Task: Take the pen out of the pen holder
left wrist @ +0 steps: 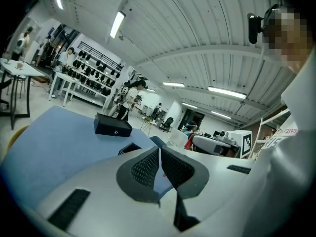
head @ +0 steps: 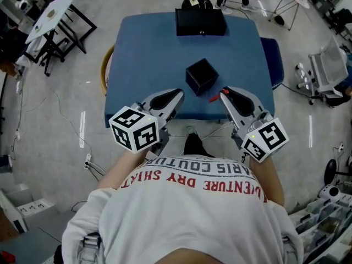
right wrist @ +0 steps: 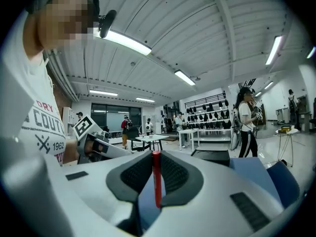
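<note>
The black cube-shaped pen holder (head: 201, 76) stands in the middle of the blue table (head: 143, 48); only its open top (left wrist: 129, 148) shows past my left jaw in the left gripper view. My right gripper (head: 221, 91) is shut on a red pen (head: 214, 98), in front of the holder and to its right. In the right gripper view the pen (right wrist: 156, 179) stands upright between the pads of the right gripper (right wrist: 154, 154). My left gripper (head: 180, 92) (left wrist: 159, 149) is shut and holds nothing, just left of the holder's near corner.
A flat black box (head: 201, 22) (left wrist: 112, 126) lies at the table's far edge. A dark blue chair (head: 273, 59) stands at the table's right side. Racks, tables and people fill the room behind.
</note>
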`<state>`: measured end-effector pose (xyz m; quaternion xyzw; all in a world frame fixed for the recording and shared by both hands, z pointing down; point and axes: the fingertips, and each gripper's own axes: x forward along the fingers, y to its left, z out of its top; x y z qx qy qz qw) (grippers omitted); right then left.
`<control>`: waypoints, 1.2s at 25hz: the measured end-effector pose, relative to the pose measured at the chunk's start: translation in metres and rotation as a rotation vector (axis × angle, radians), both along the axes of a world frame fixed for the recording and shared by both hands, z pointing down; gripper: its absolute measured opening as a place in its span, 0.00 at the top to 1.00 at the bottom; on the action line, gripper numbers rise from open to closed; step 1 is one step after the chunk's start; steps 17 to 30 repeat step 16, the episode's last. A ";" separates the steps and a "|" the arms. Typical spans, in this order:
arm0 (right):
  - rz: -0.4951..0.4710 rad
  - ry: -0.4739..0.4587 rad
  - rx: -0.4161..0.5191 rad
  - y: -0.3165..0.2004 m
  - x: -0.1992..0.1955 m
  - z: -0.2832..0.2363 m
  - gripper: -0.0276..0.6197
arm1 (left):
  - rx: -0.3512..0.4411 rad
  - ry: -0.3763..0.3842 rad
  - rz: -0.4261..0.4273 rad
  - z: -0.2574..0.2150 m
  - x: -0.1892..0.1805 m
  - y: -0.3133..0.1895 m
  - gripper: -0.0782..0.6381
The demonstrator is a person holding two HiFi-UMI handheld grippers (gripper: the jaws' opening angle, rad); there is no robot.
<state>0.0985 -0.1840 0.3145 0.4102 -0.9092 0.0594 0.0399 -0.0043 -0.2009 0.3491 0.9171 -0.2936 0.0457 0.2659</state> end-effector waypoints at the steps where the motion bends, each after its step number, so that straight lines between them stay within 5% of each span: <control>1: -0.001 -0.001 -0.002 0.000 0.001 0.000 0.87 | -0.001 0.000 -0.001 0.000 0.001 -0.001 0.84; 30: -0.005 0.006 0.004 -0.012 0.006 0.000 0.87 | 0.002 0.004 0.006 0.002 0.010 -0.012 0.84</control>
